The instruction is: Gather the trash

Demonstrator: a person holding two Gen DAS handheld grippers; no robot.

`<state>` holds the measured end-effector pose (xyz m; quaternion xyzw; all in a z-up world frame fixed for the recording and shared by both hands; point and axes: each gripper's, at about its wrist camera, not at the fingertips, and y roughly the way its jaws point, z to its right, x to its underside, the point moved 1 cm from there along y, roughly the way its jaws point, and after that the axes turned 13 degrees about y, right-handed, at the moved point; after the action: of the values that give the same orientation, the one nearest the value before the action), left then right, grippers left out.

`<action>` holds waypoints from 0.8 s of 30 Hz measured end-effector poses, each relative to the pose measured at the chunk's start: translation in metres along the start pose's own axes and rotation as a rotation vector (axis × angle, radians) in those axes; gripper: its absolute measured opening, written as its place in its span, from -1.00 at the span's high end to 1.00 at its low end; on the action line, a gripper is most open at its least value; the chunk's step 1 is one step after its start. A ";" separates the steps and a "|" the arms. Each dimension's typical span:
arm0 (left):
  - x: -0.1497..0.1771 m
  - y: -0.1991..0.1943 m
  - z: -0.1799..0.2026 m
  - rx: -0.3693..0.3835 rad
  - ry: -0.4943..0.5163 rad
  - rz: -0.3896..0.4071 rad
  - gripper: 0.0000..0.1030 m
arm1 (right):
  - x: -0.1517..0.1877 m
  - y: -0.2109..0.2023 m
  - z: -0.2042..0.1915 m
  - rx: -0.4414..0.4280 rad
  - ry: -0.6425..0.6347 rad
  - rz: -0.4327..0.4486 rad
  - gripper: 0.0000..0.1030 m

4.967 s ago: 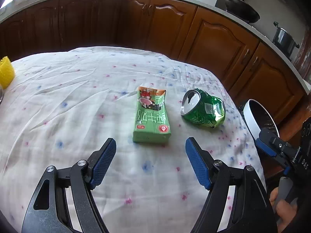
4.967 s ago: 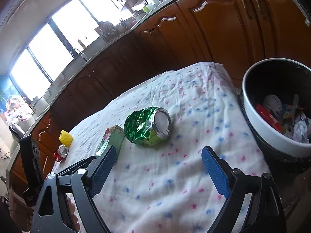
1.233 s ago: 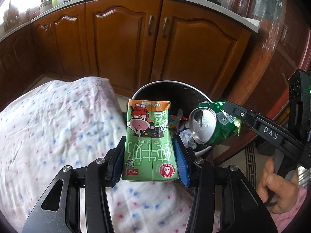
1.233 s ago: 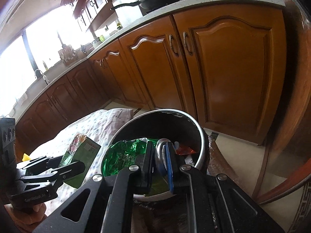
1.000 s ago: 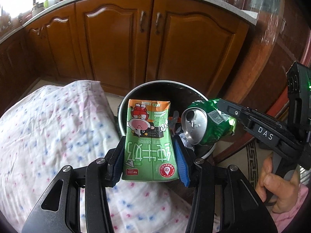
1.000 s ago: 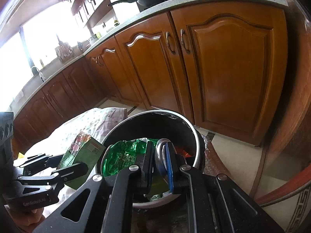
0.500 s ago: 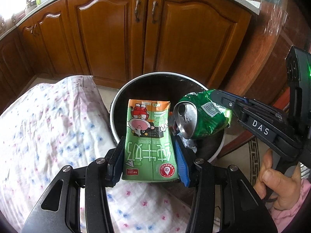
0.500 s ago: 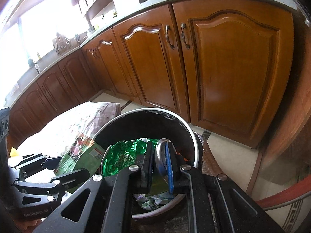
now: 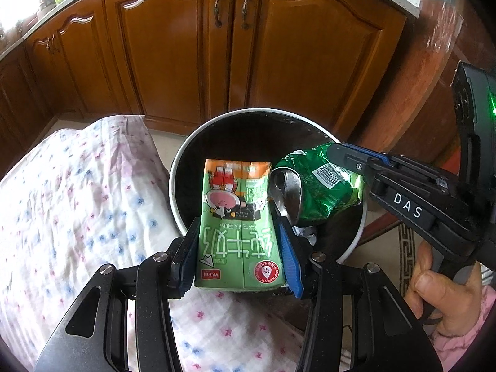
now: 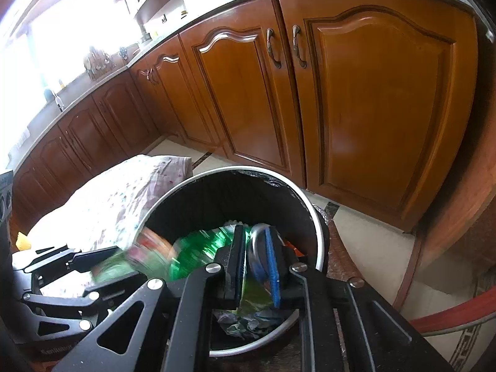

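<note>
My left gripper point(image 9: 238, 248) is shut on a green milk carton point(image 9: 238, 226) and holds it upright over the near rim of the round trash bin point(image 9: 192, 148). My right gripper point(image 10: 257, 263) is shut on a crushed green can point(image 10: 201, 248), held over the bin's opening point(image 10: 217, 198). In the left wrist view the can point(image 9: 319, 189) sits just right of the carton, and the right gripper comes in from the right. The carton is a blur in the right wrist view point(image 10: 139, 254). Crumpled trash point(image 10: 248, 319) lies in the bin.
The table with its white dotted cloth point(image 9: 77, 201) lies left of the bin. Brown wooden cabinets point(image 9: 232, 46) stand behind the bin. Tiled floor point(image 10: 356, 232) shows to the right of the bin. A hand point(image 9: 446, 294) holds the right gripper's handle.
Both grippers have moved from above the table to over the bin, each with its item. In the last half second they came lower and closer over the opening.
</note>
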<state>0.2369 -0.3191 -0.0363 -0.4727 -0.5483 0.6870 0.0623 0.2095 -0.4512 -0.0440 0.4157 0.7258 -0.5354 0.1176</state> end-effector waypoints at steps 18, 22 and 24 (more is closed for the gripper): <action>0.024 -0.037 -0.018 -0.008 -0.092 0.065 -0.27 | 0.025 -0.046 0.004 -0.098 0.107 0.071 -0.50; 0.047 -0.053 -0.028 0.006 -0.173 0.098 -0.38 | 0.041 -0.060 0.000 -0.127 0.131 0.086 -0.63; 0.060 -0.061 -0.032 0.001 -0.198 0.109 -0.38 | 0.049 -0.064 -0.002 -0.138 0.149 0.089 -0.72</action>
<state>0.2007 -0.2374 -0.0201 -0.4317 -0.5251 0.7328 -0.0294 0.1327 -0.4312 -0.0295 0.4771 0.7485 -0.4459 0.1155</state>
